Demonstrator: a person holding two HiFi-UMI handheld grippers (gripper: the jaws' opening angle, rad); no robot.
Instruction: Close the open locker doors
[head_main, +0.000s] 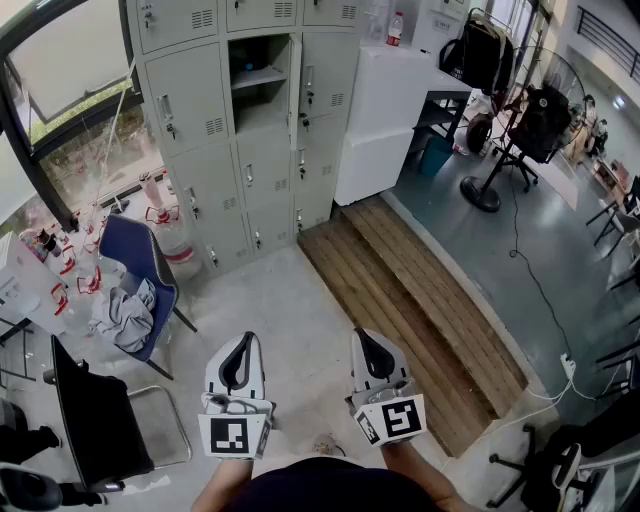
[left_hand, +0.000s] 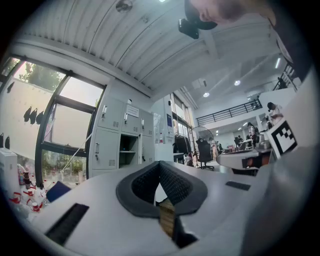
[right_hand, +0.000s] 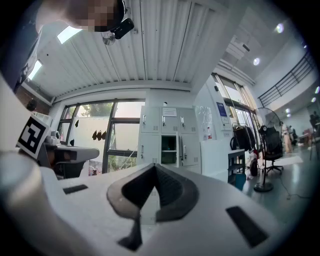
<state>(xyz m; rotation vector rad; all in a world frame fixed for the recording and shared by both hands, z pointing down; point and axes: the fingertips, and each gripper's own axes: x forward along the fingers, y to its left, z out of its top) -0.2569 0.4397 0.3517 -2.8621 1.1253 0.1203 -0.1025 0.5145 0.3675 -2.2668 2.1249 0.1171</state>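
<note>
Left claw (head_main: 244, 342), right claw (head_main: 364, 340), both shut, open locker (head_main: 258, 90) well ahead

I see grey concrete floor (head_main: 290, 300) carrying everything. Locker bank (head_main: 215, 170) stands at far edge, white cabinet (head_main: 385, 120) just beside it on right. Wooden plank strip (head_main: 420, 310) runs diagonally from locker foot toward near right. Blue chair (head_main: 140, 270) stands left, near lockers; black chair (head_main: 95, 420) nearer me at left edge. Pedestal fan (head_main: 485, 190) stands on darker floor at right. Black cable (head_main: 530, 270) lies across that floor toward white power strip (head_main: 568, 365).
</note>
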